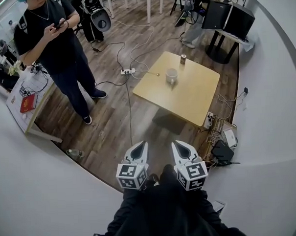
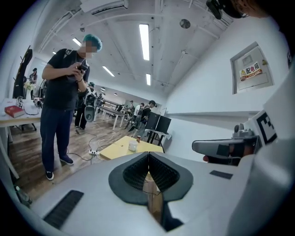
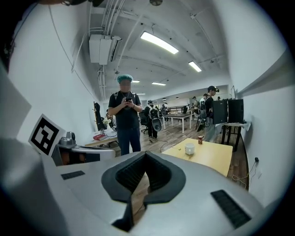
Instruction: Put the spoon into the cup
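A white cup [image 1: 171, 76] stands near the far side of a light wooden table [image 1: 196, 96], well ahead of me. It also shows small in the left gripper view as the cup [image 2: 133, 146] and in the right gripper view as the cup [image 3: 189, 148]. A tiny pale thing [image 1: 157, 74] lies left of the cup, too small to tell what it is. I cannot make out a spoon. My left gripper [image 1: 139, 145] and right gripper [image 1: 181, 145] are side by side over the wooden floor, short of the table. Both are shut, with nothing between the jaws.
A small can [image 1: 183, 58] stands behind the cup. A person [image 1: 56, 41] looks at a phone, left of the table. A power strip [image 1: 128, 71] and cables cross the floor. A white desk [image 1: 27, 103] is at the left, and black boxes [image 1: 229, 16] at the far right.
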Available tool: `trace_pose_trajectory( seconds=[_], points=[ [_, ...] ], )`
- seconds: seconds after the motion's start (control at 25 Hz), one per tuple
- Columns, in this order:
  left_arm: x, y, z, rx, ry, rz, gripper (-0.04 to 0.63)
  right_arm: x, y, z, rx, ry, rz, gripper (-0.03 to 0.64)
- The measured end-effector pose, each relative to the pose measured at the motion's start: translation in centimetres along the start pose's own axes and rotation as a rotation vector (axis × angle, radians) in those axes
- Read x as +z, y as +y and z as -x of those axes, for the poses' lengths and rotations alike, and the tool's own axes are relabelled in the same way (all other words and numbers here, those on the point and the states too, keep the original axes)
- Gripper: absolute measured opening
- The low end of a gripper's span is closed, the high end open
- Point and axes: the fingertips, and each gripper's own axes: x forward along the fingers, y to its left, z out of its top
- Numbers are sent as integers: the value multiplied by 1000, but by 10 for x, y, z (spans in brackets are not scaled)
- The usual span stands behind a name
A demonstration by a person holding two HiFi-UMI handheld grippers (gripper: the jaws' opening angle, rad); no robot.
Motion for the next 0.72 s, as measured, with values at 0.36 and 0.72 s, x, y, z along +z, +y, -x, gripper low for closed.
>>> trace_pose_trajectory(
  seconds=[0.36, 0.72],
  points=[
    [3, 19, -30, 14, 12, 30, 34, 11, -13, -35, 24, -25, 18, 21],
    [33, 67, -113, 84, 18, 29, 34, 37, -75, -115, 49, -51, -18, 21]
  ],
)
